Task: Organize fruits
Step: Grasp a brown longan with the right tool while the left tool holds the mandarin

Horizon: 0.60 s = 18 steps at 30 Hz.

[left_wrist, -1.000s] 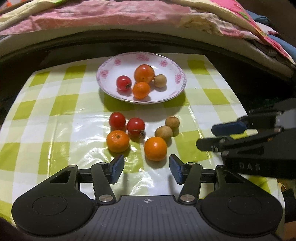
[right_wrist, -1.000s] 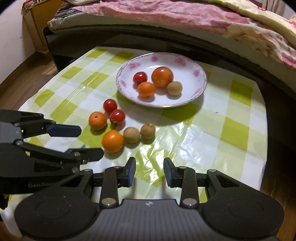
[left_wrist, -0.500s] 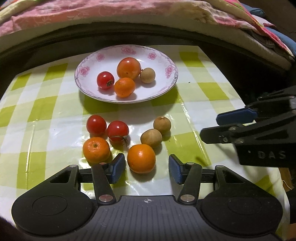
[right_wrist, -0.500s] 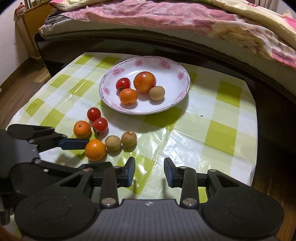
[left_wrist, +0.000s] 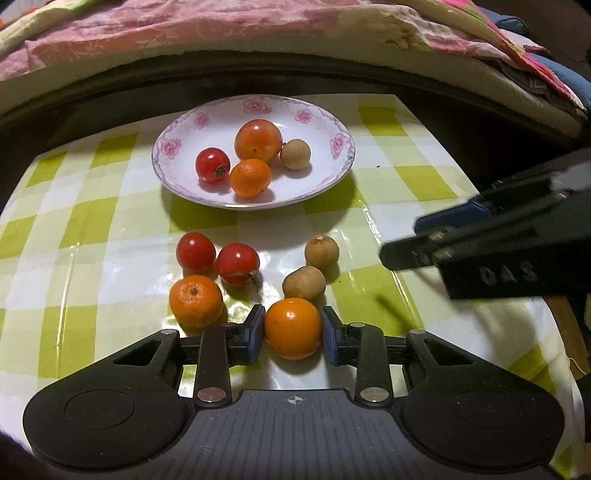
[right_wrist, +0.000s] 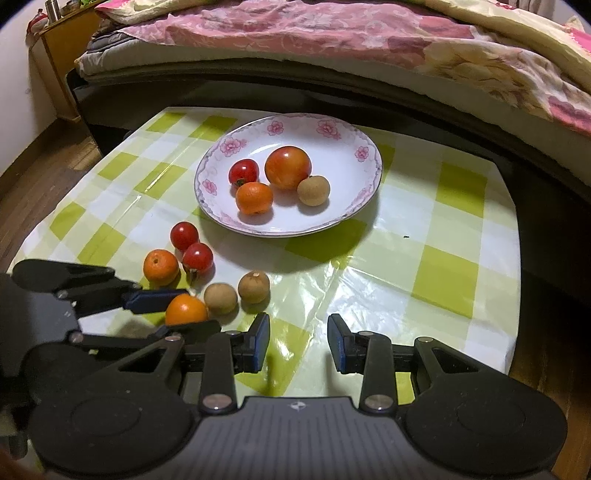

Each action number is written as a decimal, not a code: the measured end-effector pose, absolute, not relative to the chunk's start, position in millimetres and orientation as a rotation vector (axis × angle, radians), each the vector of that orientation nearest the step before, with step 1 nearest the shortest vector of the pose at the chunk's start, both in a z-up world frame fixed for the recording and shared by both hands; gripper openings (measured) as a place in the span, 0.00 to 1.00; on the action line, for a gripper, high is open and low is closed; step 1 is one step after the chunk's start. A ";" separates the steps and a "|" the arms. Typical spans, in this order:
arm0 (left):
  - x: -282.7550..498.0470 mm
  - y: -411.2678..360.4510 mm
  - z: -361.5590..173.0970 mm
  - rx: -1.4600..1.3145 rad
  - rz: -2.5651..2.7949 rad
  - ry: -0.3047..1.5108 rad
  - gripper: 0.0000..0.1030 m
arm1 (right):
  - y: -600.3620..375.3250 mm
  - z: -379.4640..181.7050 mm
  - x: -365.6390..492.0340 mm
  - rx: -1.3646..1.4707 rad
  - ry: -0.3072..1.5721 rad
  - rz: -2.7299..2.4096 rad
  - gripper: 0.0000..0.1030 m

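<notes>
A white flowered plate (left_wrist: 334, 125) at the back of the checked cloth holds a large tomato (left_wrist: 258, 140), a small red tomato (left_wrist: 211, 165), a mandarin (left_wrist: 250, 177) and a longan (left_wrist: 294, 154). In front lie two cherry tomatoes (left_wrist: 195, 253), a mandarin (left_wrist: 195, 301) and two longans (left_wrist: 303, 283). My left gripper (left_wrist: 293, 332) is closing its jaws on the nearest mandarin (left_wrist: 291, 328), and both pads touch its sides. Off to the right, my right gripper (right_wrist: 298, 343) is open over bare cloth, nothing between its fingers.
A bed with a pink and cream quilt (right_wrist: 332, 29) runs along the far side of the table (right_wrist: 461, 229). A wooden stand (right_wrist: 59, 40) is at the far left. The cloth right of the fruit is bare.
My left gripper came forward around the nearest mandarin and its jaws narrowed onto it. The right gripper's jaws kept their gap.
</notes>
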<state>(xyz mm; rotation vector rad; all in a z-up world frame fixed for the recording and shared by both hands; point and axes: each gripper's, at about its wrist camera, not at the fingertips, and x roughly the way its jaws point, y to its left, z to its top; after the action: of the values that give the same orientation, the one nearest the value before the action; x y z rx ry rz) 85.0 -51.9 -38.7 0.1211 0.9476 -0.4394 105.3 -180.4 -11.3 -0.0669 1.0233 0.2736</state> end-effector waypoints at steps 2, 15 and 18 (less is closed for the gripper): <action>81.9 -49.4 -38.2 0.118 -0.442 0.956 0.39 | -179.7 -12.5 108.5 -0.061 1.019 0.279 0.35; 77.0 -42.0 -38.4 0.091 -0.461 0.985 0.40 | -157.8 -28.1 144.3 0.053 1.026 0.360 0.35; 76.8 -41.1 -37.2 0.089 -0.465 0.987 0.40 | -152.4 -32.2 149.3 0.053 1.041 0.363 0.35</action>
<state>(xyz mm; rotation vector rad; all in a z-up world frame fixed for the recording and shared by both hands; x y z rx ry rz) 76.8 -41.1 -37.2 0.0891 0.9868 -0.4648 149.3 -152.4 -32.2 0.0528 1.0411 0.3626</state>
